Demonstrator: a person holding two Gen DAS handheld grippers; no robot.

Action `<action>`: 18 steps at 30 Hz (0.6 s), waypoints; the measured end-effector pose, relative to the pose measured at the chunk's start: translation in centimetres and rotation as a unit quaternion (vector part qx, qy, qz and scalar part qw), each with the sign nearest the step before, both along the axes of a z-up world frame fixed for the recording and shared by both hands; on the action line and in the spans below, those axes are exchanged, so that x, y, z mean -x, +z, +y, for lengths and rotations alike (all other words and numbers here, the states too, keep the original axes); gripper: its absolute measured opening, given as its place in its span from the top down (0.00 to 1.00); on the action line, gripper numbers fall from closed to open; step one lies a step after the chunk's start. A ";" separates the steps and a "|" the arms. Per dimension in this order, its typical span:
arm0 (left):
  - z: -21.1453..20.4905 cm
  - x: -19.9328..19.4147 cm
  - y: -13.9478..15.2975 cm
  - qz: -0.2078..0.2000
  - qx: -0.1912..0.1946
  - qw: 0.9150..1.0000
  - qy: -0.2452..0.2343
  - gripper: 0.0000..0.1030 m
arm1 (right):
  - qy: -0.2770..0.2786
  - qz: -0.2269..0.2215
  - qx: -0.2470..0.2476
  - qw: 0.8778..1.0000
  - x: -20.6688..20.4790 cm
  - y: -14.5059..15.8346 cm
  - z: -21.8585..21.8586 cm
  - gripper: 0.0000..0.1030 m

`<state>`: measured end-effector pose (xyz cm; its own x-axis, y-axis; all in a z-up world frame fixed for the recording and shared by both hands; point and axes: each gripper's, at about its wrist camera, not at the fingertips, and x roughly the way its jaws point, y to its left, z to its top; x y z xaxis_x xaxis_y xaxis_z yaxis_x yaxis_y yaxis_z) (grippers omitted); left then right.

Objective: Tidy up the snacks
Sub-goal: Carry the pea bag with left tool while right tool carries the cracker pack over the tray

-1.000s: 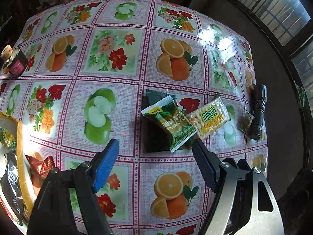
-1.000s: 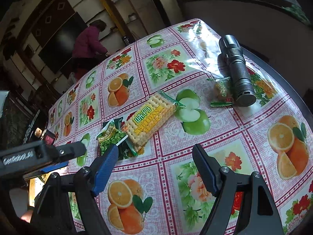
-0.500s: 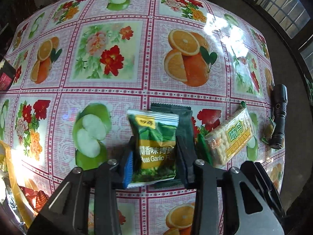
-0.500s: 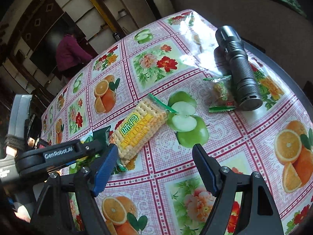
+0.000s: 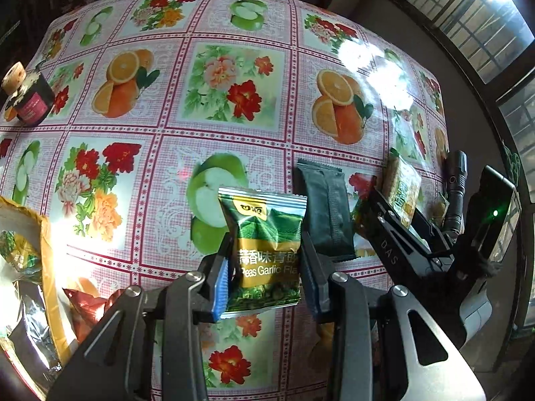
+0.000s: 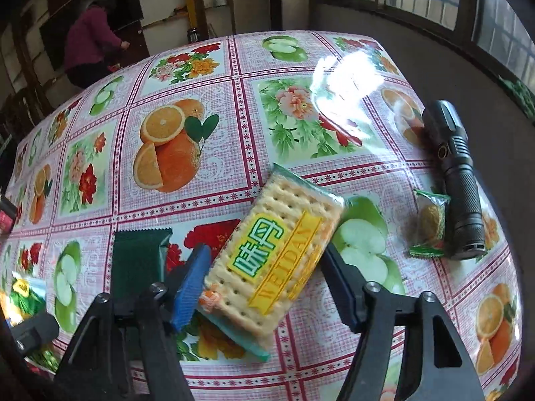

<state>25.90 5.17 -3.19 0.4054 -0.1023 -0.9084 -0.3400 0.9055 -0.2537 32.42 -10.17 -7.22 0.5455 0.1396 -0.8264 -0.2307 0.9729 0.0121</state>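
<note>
Your left gripper angles steeply down at the table, its blue-padded fingers clamped on the sides of a green pea packet, which stands upright between them, lifted clear of the tablecloth. The packet is glossy foil with a crimped top edge and a clear lower window showing round green peas.

Your right gripper also tilts downward, rolled a little so its left finger sits higher in the right wrist view. Its jaws have just been closing around a cracker pack, and the blue pad touches the pack's near left edge; the dark right finger stands at its other side, but you cannot tell whether that one presses yet. The pack is a flat rectangle in clear film, showing pale, dimpled crackers under a yellow and green label, lying diagonally on the cloth.

A matte dark wrapper with sawtooth ends lies flat just right of the pea packet. Beyond the crackers a small round biscuit in clear film rests against a black ribbed metal flashlight. The tablecloth is shiny plastic, printed with oranges, apples and flowers in pink checked squares. At the left edge of the left wrist view, a yellow-rimmed bag holds crinkled foil snacks.
</note>
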 end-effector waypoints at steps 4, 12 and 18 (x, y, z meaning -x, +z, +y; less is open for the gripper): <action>-1.2 -1.7 -0.9 0.013 -0.035 0.999 -0.007 0.63 | 0.040 -0.009 0.017 0.999 1.3 0.1 -2.1 0.55; -0.5 1.6 -0.6 0.011 -0.025 1.000 0.002 0.64 | 0.081 0.007 -0.110 0.991 5.0 2.1 -6.7 0.55; -2.0 8.5 2.0 -0.027 -0.062 0.998 0.007 0.64 | 0.113 -0.013 -0.167 0.979 10.2 4.9 -7.3 0.55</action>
